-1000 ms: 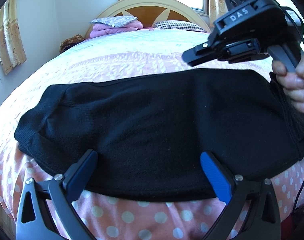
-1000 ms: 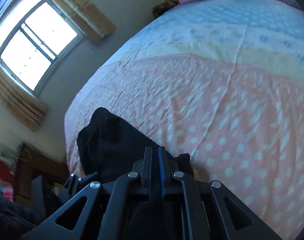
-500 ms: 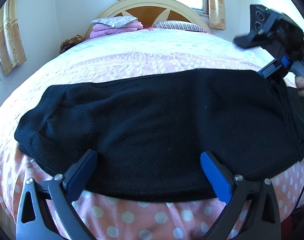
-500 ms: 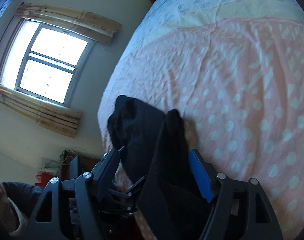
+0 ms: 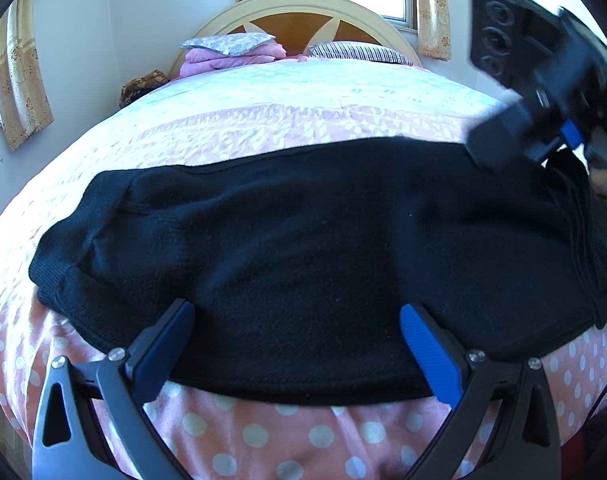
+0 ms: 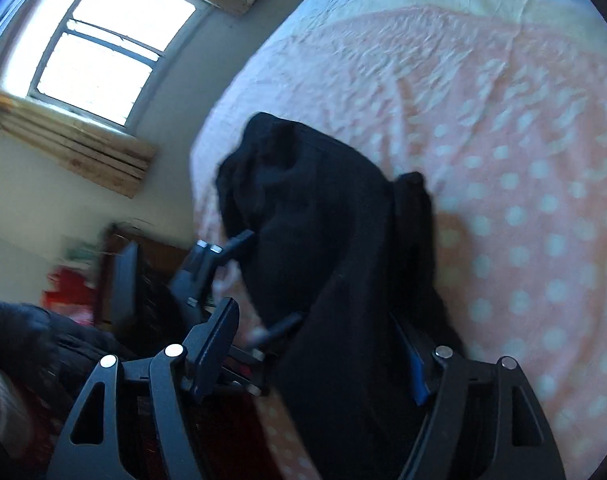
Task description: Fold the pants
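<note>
The black pants (image 5: 303, 240) lie folded lengthwise across the near part of the bed. My left gripper (image 5: 297, 332) is open, its blue pads over the pants' near edge, holding nothing. My right gripper (image 6: 319, 344) is open at the pants' right end; in the left wrist view its body (image 5: 543, 92) hovers over that end. In the right wrist view the pants (image 6: 303, 220) pass between its spread fingers, ungripped, hiding most of the right pad.
The bed (image 5: 263, 120) has a pink polka-dot cover and a wooden headboard (image 5: 299, 20). Pillows and a folded pink blanket (image 5: 231, 56) sit at the head. A window (image 6: 95, 40) and dark furniture (image 6: 123, 272) lie left of the bed.
My right gripper opened and let go of the pants' end, then swung down beside it. My left gripper has stayed still and open.
</note>
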{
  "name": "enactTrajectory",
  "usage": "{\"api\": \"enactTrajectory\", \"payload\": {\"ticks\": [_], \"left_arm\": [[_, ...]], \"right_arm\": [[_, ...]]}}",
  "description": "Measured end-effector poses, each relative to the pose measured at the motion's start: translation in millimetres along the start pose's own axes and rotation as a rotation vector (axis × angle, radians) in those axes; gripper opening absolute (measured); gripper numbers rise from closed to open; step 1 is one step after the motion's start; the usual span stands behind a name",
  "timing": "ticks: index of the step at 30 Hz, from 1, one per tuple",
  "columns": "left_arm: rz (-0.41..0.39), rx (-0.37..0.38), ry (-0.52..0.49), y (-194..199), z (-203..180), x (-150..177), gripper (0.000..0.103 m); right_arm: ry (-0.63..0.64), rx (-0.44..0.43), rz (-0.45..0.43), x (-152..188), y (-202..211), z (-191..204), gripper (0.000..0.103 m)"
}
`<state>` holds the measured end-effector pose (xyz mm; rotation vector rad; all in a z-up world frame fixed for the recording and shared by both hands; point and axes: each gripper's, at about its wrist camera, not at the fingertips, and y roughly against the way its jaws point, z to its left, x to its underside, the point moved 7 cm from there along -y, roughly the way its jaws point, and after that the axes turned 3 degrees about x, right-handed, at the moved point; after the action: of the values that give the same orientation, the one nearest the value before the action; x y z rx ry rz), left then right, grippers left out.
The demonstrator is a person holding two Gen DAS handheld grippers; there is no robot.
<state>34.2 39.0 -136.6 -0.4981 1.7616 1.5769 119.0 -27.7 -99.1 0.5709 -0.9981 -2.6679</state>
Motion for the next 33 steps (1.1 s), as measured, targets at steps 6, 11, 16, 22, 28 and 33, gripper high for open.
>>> {"api": "enactTrajectory", "payload": {"ticks": [6, 11, 16, 22, 28, 33], "left_arm": [[-0.002, 0.001, 0.000, 1.2, 0.5, 1.4, 0.103], [-0.008, 0.004, 0.003, 3.4, 2.8, 3.0, 0.103], [-0.003, 0.004, 0.002, 3.6, 2.8, 3.8, 0.103], [-0.003, 0.003, -0.001, 2.8, 1.6, 3.0, 0.103], [0.000, -0.003, -0.004, 1.2, 0.9, 3.0, 0.103], [0.001, -0.008, -0.004, -0.3, -1.5, 1.9, 0.103]], "right_arm": [[-0.086, -0.012, -0.135, -34.4, -14.3, -10.0, 0.074], [-0.065, 0.030, -0.265, -55.2, -1.1, -12.7, 0.074], [-0.148, 0.027, -0.327, -68.5, 9.8, -36.7, 0.059], [-0.152, 0.207, -0.319, -70.7, 10.9, -58.9, 0.004], [-0.011, 0.442, -0.293, -66.9, 0.7, -55.4, 0.003], [0.058, 0.568, -0.275, -68.2, -10.8, -56.4, 0.002]]}}
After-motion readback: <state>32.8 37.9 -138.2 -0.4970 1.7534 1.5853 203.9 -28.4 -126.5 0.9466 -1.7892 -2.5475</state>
